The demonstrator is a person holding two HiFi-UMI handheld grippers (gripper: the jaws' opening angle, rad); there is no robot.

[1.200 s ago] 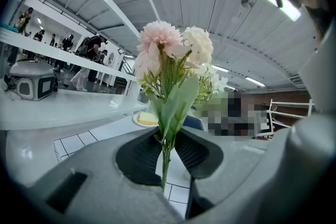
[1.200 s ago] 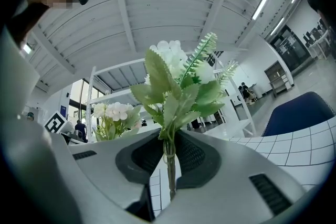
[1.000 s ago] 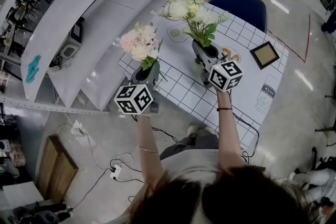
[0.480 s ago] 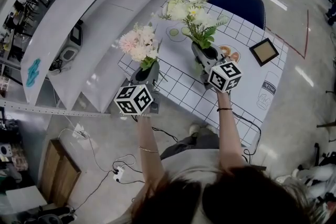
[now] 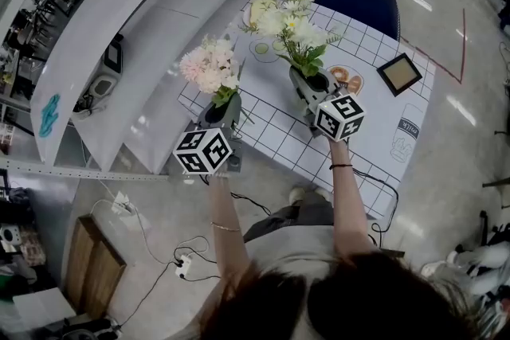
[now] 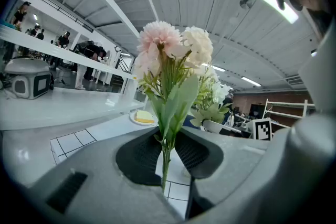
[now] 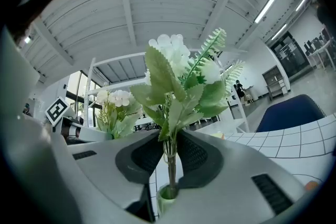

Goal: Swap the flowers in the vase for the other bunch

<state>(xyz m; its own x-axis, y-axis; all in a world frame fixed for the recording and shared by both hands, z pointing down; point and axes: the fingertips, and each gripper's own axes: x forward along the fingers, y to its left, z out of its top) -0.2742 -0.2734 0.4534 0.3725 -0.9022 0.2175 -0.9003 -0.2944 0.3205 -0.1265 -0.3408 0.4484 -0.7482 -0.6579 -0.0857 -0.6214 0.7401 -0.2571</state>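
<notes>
Head view: above the table (image 5: 374,131), we hold the pink bunch (image 5: 209,68) in the left gripper (image 5: 218,112) and the white bunch (image 5: 296,32) in the right gripper (image 5: 311,87).

Left gripper view: the jaws clamp the pink stems.

Right gripper view: the jaws clamp the white stems, which reach the vase (image 7: 167,195) mouth. We judge the swap unfinished, with the pink bunch not yet in the vase.

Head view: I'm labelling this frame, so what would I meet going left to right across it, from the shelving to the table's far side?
small white device → pink bunch → white bunch → picture frame
</notes>
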